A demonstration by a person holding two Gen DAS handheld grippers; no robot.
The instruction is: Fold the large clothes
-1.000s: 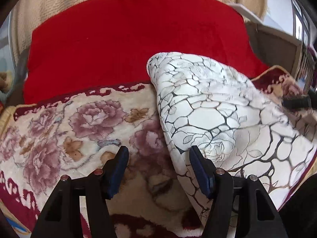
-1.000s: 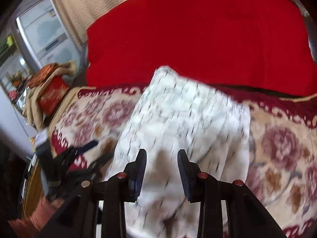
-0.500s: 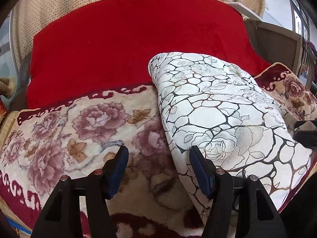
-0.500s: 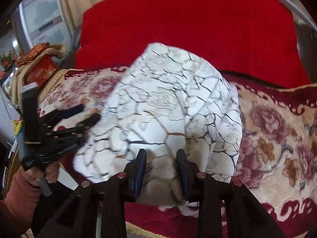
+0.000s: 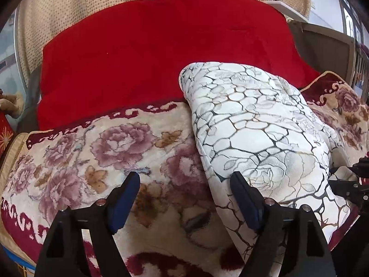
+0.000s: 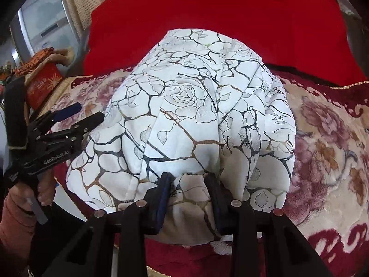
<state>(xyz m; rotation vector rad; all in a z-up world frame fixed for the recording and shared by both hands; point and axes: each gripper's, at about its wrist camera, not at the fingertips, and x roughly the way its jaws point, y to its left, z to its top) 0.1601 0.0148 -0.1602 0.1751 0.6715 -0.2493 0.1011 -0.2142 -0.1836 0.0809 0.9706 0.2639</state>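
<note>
Since a second ago your right tongs (image 6: 189,198) have closed in on the near hem of the white patterned garment (image 6: 196,115) and now pinch it. It lies folded on the floral blanket (image 5: 103,150), soft, bulky and limp: grip layered edges. Your left tongs (image 5: 184,198) gape empty at its 9 o'clock side. Only the right view shows the pinch.
</note>
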